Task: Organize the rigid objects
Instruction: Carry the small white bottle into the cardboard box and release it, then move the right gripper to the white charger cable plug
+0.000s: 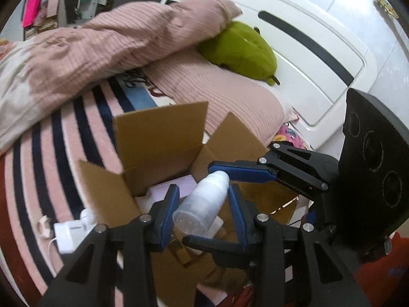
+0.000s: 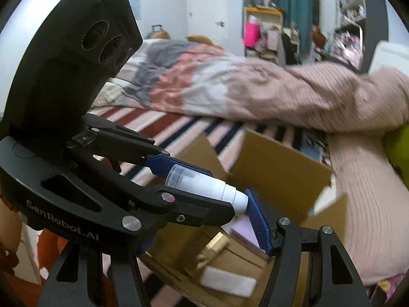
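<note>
A small white bottle (image 1: 204, 199) with a clear cap hangs over an open cardboard box (image 1: 158, 138) on the bed. My left gripper (image 1: 203, 192) is shut across the bottle's body, a blue pad on each side. My right gripper (image 1: 196, 204) comes in from the right and spans the bottle lengthwise. Its upper pad meets the white tip and its lower finger lies by the capped end. In the right wrist view the bottle (image 2: 204, 185) has its tip against my right blue pad (image 2: 258, 220). The other right finger is hidden behind the left gripper (image 2: 221, 193).
The box (image 2: 278, 163) holds a lilac card (image 1: 176, 186), a gold item (image 2: 214, 245) and a white pad (image 2: 227, 281). A white charger (image 1: 69, 235) lies on the striped cover left of the box. Pink pillows (image 1: 225, 94), a green plush (image 1: 240, 48) and a white headboard (image 1: 306, 76) stand behind.
</note>
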A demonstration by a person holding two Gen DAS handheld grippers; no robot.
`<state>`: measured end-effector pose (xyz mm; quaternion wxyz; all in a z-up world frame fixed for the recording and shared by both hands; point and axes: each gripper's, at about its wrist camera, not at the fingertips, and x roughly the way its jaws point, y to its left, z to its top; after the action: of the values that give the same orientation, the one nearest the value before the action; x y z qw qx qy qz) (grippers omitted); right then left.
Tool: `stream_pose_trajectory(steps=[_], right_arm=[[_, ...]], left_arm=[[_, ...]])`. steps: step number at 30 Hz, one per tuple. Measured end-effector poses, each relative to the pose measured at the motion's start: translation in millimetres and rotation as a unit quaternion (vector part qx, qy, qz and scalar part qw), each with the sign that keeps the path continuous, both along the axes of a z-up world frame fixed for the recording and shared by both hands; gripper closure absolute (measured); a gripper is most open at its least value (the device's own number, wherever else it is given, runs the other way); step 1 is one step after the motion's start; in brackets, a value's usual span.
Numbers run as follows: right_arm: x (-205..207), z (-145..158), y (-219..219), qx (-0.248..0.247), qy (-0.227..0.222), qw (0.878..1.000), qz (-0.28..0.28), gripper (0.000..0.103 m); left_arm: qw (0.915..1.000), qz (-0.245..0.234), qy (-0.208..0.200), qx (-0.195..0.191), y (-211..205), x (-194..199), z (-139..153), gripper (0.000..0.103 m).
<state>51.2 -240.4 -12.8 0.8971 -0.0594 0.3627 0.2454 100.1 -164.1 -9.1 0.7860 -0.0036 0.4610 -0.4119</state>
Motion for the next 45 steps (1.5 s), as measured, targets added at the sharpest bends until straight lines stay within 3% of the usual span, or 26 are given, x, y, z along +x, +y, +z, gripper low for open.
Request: stream_pose_trajectory(steps=[4, 7, 10, 15, 16, 17, 19, 24, 29, 33, 36, 40, 42, 44, 45], right_arm=[[2, -6, -14, 0.000, 0.025, 1.000, -0.013, 0.044], [2, -9, -15, -0.009, 0.032, 0.999, -0.021, 0.042], [2, -9, -13, -0.011, 0.030, 0.999, -0.026, 0.024], [-7, 4, -2, -0.004, -0.009, 1.000, -0.018, 0.019], [-9, 8, 4, -0.004, -0.025, 1.000, -0.011, 0.013], [-13, 12, 12, -0.008, -0.038, 0.999, 0.001, 0.004], [-17, 19, 27, -0.008, -0.048, 0.999, 0.023, 0.000], [-24, 33, 83, 0.006, -0.053, 0.995, 0.085, 0.000], [-21, 22, 136, 0.019, -0.033, 0.991, 0.129, 0.000], [-26, 0, 182, -0.028, -0.065, 0.985, 0.157, 0.000], [-14, -31, 204, -0.018, 0.000, 0.985, 0.169, 0.005], [13, -82, 217, 0.002, 0.088, 0.987, 0.137, 0.017], [26, -105, 219, 0.011, 0.124, 0.985, 0.118, 0.029], [37, -126, 226, 0.009, 0.149, 0.984, 0.100, 0.051], [41, -135, 231, 0.001, 0.152, 0.984, 0.094, 0.057]], left_arm=[[0.9999, 0.000, 0.009, 0.013, -10, 4, -6, 0.066], [0.9998, 0.001, 0.007, 0.017, -7, 3, -5, 0.055], [0.9998, 0.017, -0.011, 0.009, 6, -3, 6, 0.042], [0.9976, 0.057, -0.039, -0.003, 44, -12, 23, 0.034], [0.9966, 0.068, -0.047, -0.001, 54, -15, 26, 0.034], [0.9956, 0.077, -0.053, 0.000, 65, -18, 28, 0.033], [0.9930, 0.098, -0.065, 0.004, 89, -25, 31, 0.031], [0.9829, 0.163, -0.084, 0.019, 155, -40, 26, 0.030], [0.9713, 0.218, -0.092, 0.024, 212, -52, 11, 0.030], [0.9630, 0.254, -0.084, 0.030, 253, -57, -15, 0.030], [0.9569, 0.279, -0.072, 0.033, 280, -58, -36, 0.030], [0.9534, 0.295, -0.055, 0.027, 300, -60, -58, 0.030], [0.9518, 0.302, -0.046, 0.026, 308, -62, -68, 0.030], [0.9506, 0.307, -0.039, 0.025, 315, -62, -75, 0.030], [0.9504, 0.308, -0.037, 0.026, 315, -61, -77, 0.030]])
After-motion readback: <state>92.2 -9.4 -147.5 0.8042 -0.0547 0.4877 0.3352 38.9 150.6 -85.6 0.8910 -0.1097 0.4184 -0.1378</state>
